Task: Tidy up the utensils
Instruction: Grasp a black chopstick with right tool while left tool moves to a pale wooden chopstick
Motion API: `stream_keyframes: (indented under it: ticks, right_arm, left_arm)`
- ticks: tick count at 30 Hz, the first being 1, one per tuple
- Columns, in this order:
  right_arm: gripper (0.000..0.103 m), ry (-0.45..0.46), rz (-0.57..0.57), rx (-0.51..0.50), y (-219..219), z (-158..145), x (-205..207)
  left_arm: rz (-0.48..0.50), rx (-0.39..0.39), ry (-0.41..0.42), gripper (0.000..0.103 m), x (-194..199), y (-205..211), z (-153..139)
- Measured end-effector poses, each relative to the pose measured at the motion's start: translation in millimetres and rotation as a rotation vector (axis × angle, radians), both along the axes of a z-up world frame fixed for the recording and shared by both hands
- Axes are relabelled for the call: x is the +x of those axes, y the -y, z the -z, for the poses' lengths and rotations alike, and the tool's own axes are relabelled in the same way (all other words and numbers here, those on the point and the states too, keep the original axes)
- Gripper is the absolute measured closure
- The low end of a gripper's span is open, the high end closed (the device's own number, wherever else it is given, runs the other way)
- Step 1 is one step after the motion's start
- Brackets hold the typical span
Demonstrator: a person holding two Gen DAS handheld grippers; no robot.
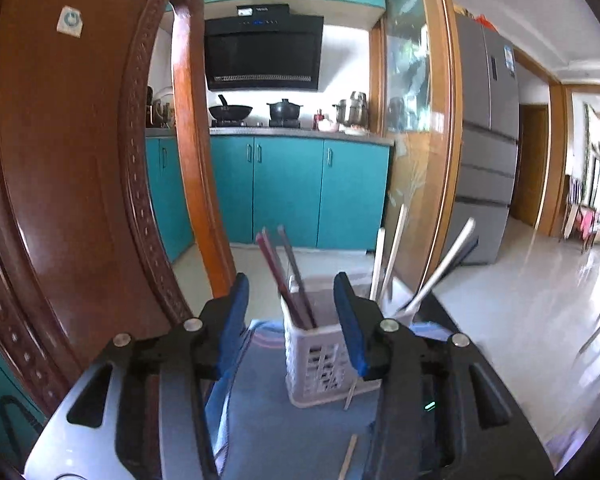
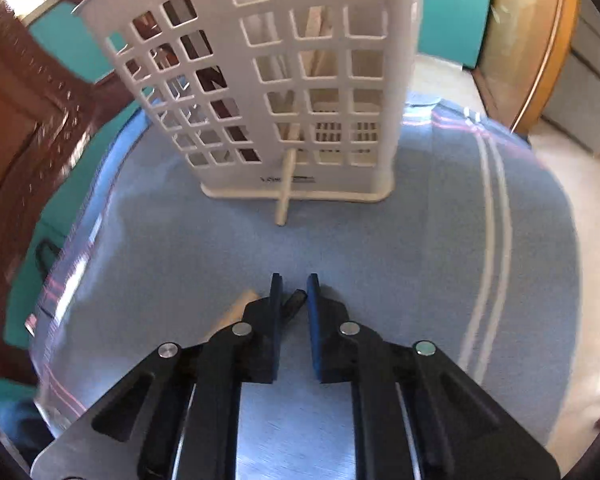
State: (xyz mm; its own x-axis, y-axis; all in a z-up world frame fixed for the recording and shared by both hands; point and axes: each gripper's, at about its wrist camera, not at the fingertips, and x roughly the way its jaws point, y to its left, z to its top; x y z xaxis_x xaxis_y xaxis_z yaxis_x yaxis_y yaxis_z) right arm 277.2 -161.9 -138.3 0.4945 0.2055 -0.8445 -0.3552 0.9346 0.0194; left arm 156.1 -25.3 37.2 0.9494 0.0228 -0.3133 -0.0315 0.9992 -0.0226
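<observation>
A white lattice utensil holder [image 1: 318,364] stands on a blue cloth [image 1: 284,432]. It holds dark red chopsticks [image 1: 288,276] on its left side and pale chopsticks [image 1: 392,256] on its right. My left gripper [image 1: 294,284] is open, held above the cloth, with the holder seen between its fingers. In the right wrist view the holder [image 2: 260,92] is close ahead, and a pale chopstick tip [image 2: 283,196] pokes out through its base. My right gripper [image 2: 294,284] is low over the cloth [image 2: 380,260], nearly closed around a dark chopstick end [image 2: 294,304]. A pale wooden chopstick [image 2: 230,314] lies under its left finger.
A carved wooden chair back [image 1: 72,184] rises close on the left. Another pale chopstick [image 1: 348,456] lies on the cloth near the front. The cloth's edge [image 2: 560,208] drops to a tiled floor on the right. Teal kitchen cabinets [image 1: 288,192] are behind.
</observation>
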Motion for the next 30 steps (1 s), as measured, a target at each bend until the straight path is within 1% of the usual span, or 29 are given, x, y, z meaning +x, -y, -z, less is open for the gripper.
stream_keyframes:
  ticks: [1,2,3,4,5,7,8,9,10,14,15,17,18,20,22,23,25,28,30]
  right_arm:
    - [0.092,0.024,-0.012,-0.031,0,-1,-3]
    - [0.102,0.064,-0.043,-0.073,0,-4,-6]
    - [0.102,0.098,-0.063,-0.107,0,-6,-9]
    - [0.102,0.116,-0.075,-0.118,2,-7,-11]
    - [0.102,0.12,-0.079,-0.104,5,-9,-11]
    - [0.102,0.083,-0.032,-0.043,18,-13,-4]
    - [0.099,0.051,0.006,-0.002,29,-13,-2]
    - [0.094,0.033,0.033,0.026,35,-14,2]
    - [0.091,0.019,0.067,0.053,41,-15,5]
    - [0.073,0.013,0.158,0.095,64,-21,11]
    - [0.07,0.006,0.171,0.115,65,-22,13]
    - [0.069,-0.011,0.172,0.141,66,-22,15]
    - [0.069,-0.016,0.167,0.144,72,-20,15]
    - [0.069,-0.024,0.151,0.142,73,-18,10]
    - [0.067,-0.041,0.118,0.139,66,-13,7]
    - [0.066,-0.044,0.107,0.135,67,-13,-4]
    - [0.066,-0.051,0.078,0.111,56,-8,-9]
    - [0.066,-0.064,0.041,0.049,41,1,-15]
    - [0.064,-0.028,0.03,-0.021,29,2,-19]
  left_arm:
    - [0.004,0.003,-0.018,0.056,0,0,7]
    - [0.024,-0.004,-0.065,0.056,3,0,20]
    - [0.045,-0.016,-0.108,0.056,7,-1,29]
    - [0.074,-0.034,-0.176,0.056,13,-1,42]
    - [0.092,-0.043,-0.227,0.056,18,0,52]
    - [0.144,-0.041,-0.373,0.056,32,6,78]
    - [0.166,-0.028,-0.422,0.056,36,10,87]
    - [0.191,-0.014,-0.472,0.056,41,15,96]
    - [0.221,0.003,-0.532,0.056,45,21,108]
    - [0.275,0.046,-0.666,0.056,52,37,141]
    - [0.279,0.061,-0.684,0.056,52,41,148]
    - [0.277,0.087,-0.712,0.057,52,45,159]
    - [0.271,0.095,-0.727,0.065,54,46,164]
    - [0.259,0.086,-0.728,0.072,56,44,168]
    - [0.222,0.072,-0.732,0.09,60,39,168]
    - [0.204,0.065,-0.735,0.09,61,35,168]
    - [0.18,0.041,-0.738,0.09,64,27,169]
    - [0.18,0.021,-0.741,0.09,69,22,169]
    - [0.18,0.027,-0.74,0.09,70,23,171]
